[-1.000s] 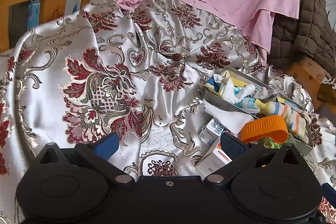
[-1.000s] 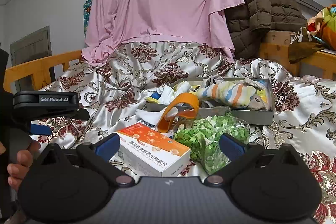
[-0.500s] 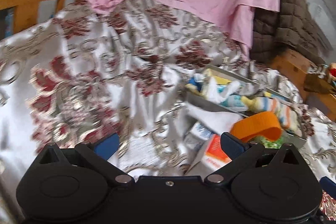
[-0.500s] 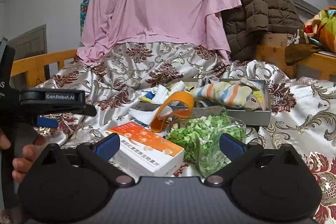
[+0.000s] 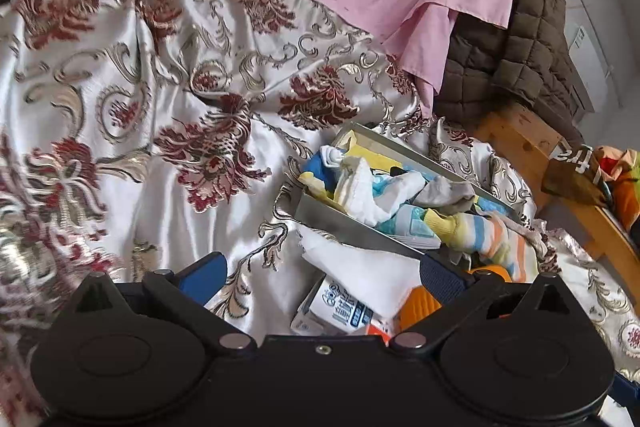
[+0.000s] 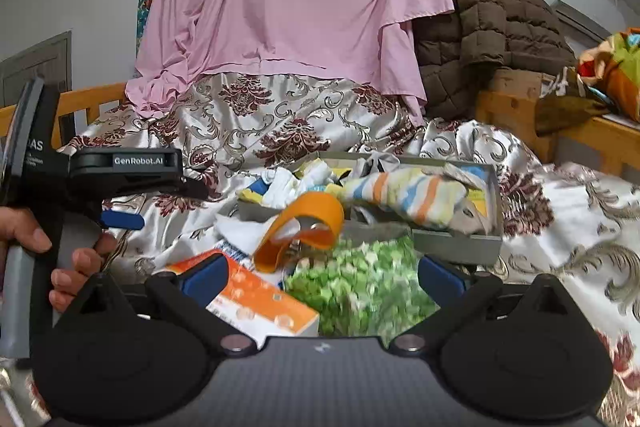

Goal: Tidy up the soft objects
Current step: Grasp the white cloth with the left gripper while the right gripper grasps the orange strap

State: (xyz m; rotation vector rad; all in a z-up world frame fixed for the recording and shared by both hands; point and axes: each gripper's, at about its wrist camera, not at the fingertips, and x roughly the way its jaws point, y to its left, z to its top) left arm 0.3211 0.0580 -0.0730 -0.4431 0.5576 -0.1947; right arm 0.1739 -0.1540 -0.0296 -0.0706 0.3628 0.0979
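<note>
Both claws are hanging with their jaws apart and nothing between them, so by my reading the reaching step is in hand, with no grab yet made. The left claw (image 5: 322, 277) is pointing at a white cloth (image 5: 362, 269) lying just ahead of its right finger, against the near wall of the tray (image 5: 340, 223). The socks (image 5: 482, 235) are piled in the tray beyond it, ahead and to the right. The right claw (image 6: 322, 273) is hovering over a box (image 6: 256, 301) and a bag (image 6: 360, 287) of green bits, with an orange band (image 6: 308, 223) just ahead.

Next, the left claw probably needs to drop forward and pinch the cloth. The tray's metal edge is sitting close behind it; the bedspread (image 5: 160, 131) to the left is offering open room.
</note>
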